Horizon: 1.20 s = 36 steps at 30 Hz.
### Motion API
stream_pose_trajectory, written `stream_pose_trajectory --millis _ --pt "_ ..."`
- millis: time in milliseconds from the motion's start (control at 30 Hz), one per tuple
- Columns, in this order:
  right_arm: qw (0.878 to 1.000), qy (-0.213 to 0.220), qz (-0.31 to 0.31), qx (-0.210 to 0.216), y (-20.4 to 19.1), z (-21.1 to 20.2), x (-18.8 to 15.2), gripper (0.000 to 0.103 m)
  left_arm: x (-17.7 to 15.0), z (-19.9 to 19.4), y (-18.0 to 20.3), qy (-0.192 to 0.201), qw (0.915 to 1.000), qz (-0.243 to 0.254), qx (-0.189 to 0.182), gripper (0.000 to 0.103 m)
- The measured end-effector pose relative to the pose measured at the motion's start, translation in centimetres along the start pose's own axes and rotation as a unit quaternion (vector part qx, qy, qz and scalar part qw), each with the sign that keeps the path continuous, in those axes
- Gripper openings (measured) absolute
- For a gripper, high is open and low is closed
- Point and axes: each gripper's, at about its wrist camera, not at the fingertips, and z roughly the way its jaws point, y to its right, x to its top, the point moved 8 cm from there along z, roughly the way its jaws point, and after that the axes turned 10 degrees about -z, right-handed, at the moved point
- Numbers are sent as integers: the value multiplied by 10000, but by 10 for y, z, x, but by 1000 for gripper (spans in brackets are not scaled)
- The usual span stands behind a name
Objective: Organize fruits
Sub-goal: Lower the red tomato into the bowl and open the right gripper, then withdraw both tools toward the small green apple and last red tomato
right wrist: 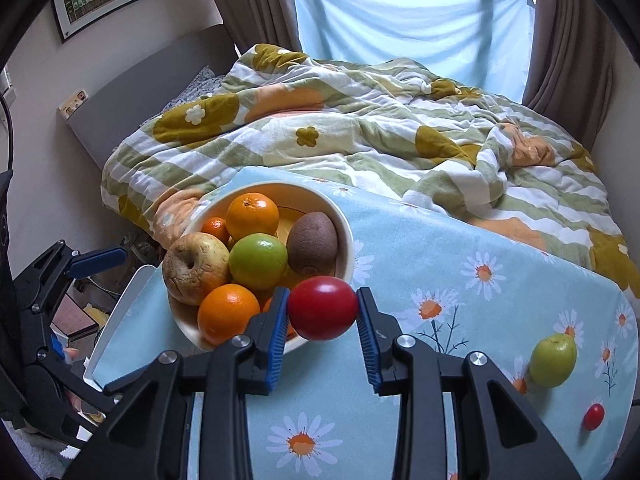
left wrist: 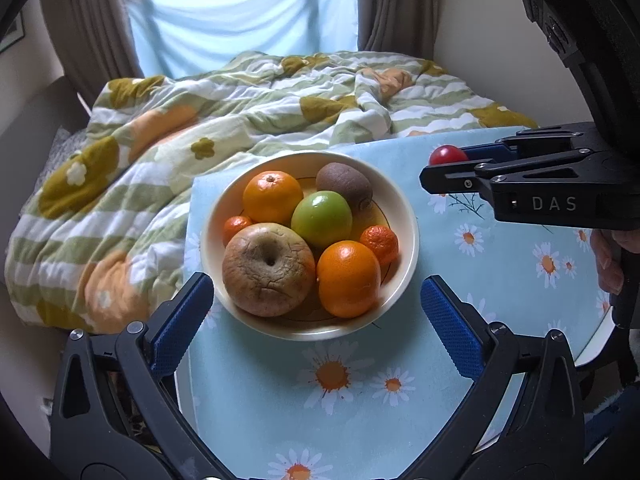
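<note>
Bedroom light falls on a daisy-print tablecloth (right wrist: 420,248) laid over a small table beside a rumpled quilt (right wrist: 360,132). From my remote seat I see the right gripper (right wrist: 322,312) clamped on a red tomato (right wrist: 322,313), both blue pads pressing its sides, held just in front of the cream bowl (right wrist: 344,224) rim. My left gripper (left wrist: 316,312) stands wide apart and empty, its fingers straddling the near edge of that bowl in the left wrist view.

The bowl already holds two oranges, two small mandarins, a green apple (left wrist: 322,220), a kiwi (left wrist: 344,186) and a wrinkled brown apple (left wrist: 268,270). Another green apple (right wrist: 553,360) and a small cherry tomato (right wrist: 593,416) lie loose on the cloth, well apart from the bowl.

I judge the tomato to be light, smooth-skinned and soft, easily bruised or split, so I would keep the squeeze gentle across its widest middle. It may roll once released, so I would set it into a gap between fruits, not drop it onto the pile.
</note>
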Motion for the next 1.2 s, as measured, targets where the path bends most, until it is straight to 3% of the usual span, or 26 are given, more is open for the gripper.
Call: stream_pose_trajectory --millis 300,533,600,633,667,1000,1200 --pt "9995 -254 41 205 -7 41 4 31 -8 5 -19 -178 9998 -121 -13 103" --pt "9995 -298 108 89 -4 53 6 31 -9 10 -29 -286 9995 -142 -57 103" --pt "9994 -294 154 58 -4 54 5 56 -11 10 -30 -315 9993 -158 -82 103" --pt "9995 -264 169 98 -5 53 5 88 -12 10 -30 -333 9993 -155 -84 103" --pt "9995 -222 182 131 -5 52 5 103 -14 11 -31 -355 9992 -145 -85 103" --pt "9992 -91 381 34 -4 34 4 103 -10 2 -29 -369 9992 -15 -133 103" --pt "9984 8 543 -144 -1 2 5 103 2 -15 -20 -310 9993 91 -194 103"
